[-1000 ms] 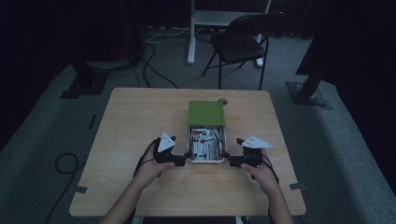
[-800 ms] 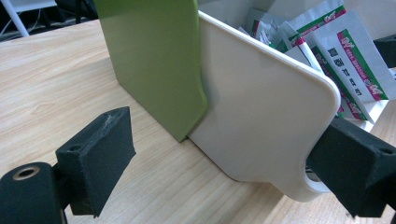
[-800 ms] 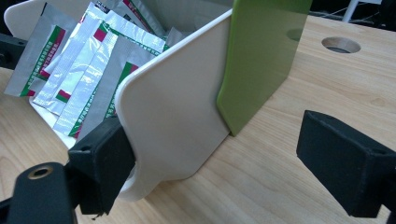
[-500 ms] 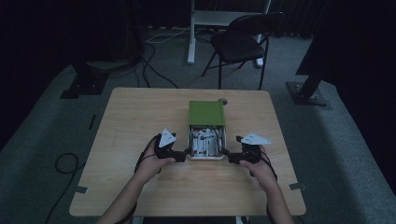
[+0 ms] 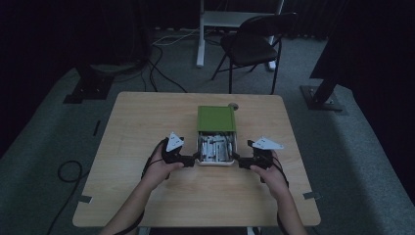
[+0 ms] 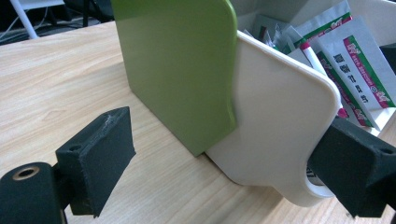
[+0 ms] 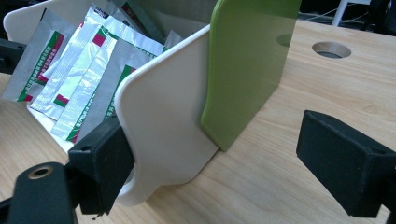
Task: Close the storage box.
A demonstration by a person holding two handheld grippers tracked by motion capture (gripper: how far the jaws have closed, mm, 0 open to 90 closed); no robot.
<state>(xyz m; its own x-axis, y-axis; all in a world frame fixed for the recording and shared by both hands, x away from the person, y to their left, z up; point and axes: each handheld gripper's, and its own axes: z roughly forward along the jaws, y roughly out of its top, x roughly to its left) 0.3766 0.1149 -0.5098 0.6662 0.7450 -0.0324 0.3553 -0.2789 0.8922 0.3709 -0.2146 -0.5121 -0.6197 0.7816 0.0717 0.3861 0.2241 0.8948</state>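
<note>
You held the left gripper and right gripper with jaws spread wide, flanking the white tray of packets, gripping nothing

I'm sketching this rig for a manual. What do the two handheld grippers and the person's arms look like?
Each gripper, left gripper and right gripper, is black, with a pale three-cornered plate on top and two blocky black jaws faced with foam-like pads. A brass-coloured eyelet sits at one jaw's base. Dark cables trail from both. The forearms are bare, no sleeves visible.
</note>
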